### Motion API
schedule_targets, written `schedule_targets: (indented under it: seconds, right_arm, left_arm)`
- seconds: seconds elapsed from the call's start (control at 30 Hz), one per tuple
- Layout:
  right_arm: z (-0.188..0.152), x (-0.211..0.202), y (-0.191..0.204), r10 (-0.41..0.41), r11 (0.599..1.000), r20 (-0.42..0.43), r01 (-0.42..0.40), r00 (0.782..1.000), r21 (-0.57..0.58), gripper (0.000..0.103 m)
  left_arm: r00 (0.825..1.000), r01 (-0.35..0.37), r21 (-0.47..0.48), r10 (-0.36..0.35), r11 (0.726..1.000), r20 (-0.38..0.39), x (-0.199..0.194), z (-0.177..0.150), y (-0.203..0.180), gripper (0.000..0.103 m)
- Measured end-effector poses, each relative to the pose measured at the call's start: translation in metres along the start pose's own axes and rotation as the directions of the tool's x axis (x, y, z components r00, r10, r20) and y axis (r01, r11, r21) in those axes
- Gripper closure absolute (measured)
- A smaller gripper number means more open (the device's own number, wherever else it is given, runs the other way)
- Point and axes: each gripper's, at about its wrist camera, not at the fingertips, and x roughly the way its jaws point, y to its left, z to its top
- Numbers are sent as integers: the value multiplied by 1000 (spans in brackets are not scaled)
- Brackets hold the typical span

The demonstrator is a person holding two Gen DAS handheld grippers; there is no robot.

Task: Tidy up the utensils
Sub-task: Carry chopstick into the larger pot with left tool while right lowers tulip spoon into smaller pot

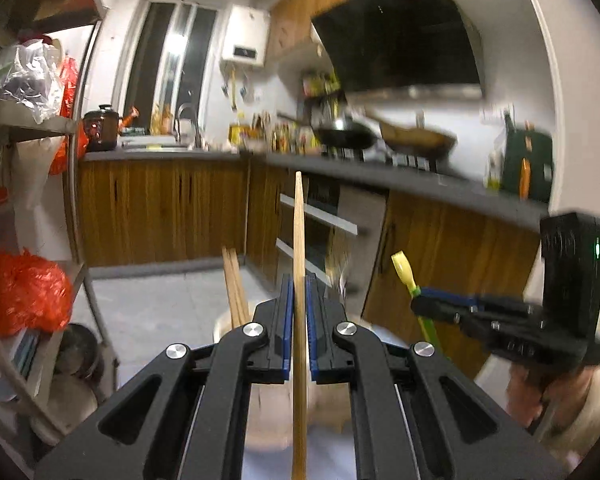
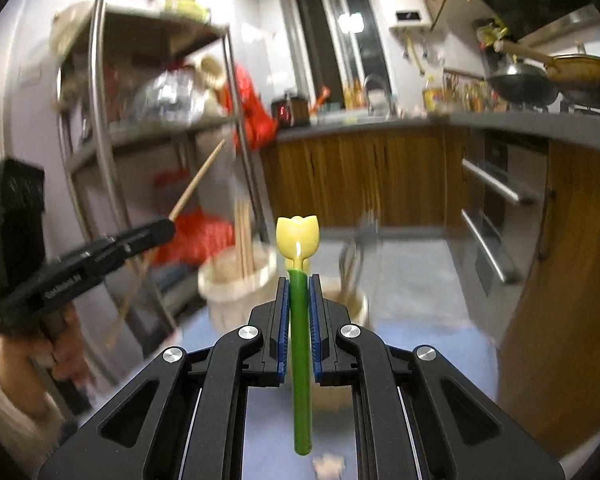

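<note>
Left gripper (image 1: 299, 280) raised upright, jaws around chopstick (image 1: 299, 240); right gripper (image 2: 299, 280) around tulip utensil (image 2: 298, 236).

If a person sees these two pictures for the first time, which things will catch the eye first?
First, the left tongs, shut on a wooden chopstick standing upright at the centre of the left view. Next, the right tongs gripping a green utensil with a yellow tulip-shaped end. Behind them, a pale holder with more chopsticks stands left of centre in the right view.

Wooden chopstick (image 1: 299, 280) matt; green utensil (image 2: 301, 344) glossy plastic.
</note>
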Motion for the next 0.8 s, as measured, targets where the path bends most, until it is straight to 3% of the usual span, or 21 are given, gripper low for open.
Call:
schedule_targets:
  seconds: [0.23,0.37,0.57,0.8]
  right_arm:
    - [20,36,-16,15,996,95,-23,995,85,93]
    - [13,57,-18,-20,997,116,11,993,82,93]
    - [-7,77,-11,-68,998,97,68,993,13,93]
    - [-26,78,-12,-67,998,41,67,997,-10,93]
  left_arm:
    - [992,46,-96,-34,994,124,38,21,15,97]
    - [986,14,-80,-1,997,164,54,17,12,97]
    - [985,-41,-44,48,998,166,69,4,12,97]
    - [992,-32,-58,38,998,120,62,-13,22,97]
